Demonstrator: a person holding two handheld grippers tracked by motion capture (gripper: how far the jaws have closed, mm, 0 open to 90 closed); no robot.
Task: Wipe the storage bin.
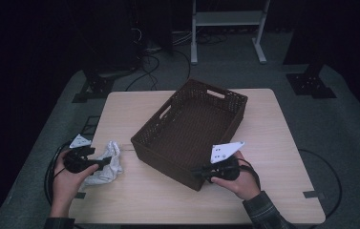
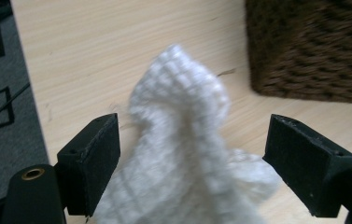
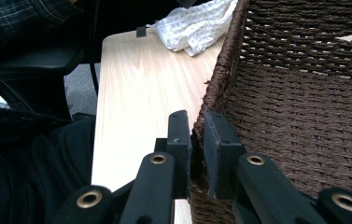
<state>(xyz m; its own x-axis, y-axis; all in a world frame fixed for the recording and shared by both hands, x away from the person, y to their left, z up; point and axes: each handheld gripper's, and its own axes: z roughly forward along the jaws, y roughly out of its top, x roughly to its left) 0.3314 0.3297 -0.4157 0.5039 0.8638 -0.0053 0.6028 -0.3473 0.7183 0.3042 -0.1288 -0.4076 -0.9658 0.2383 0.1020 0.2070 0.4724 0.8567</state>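
The right gripper [image 3: 197,135] pinches the near wall of the wicker basket [image 1: 201,119] (mid-table, slightly askew). By the table's [image 1: 273,191] left edge, the left gripper [image 2: 192,154] gapes wide around the crumpled white cloth [image 2: 183,154].

The white cloth [image 2: 183,154] is pretty blurry in the left gripper view and its lower part runs off the bottom edge. In the high view the left gripper [image 1: 102,163] covers part of it near the tabletop's left edge. The basket [image 3: 304,116] is cut off top and right in the right gripper view, and its near wall hides behind the jaws.
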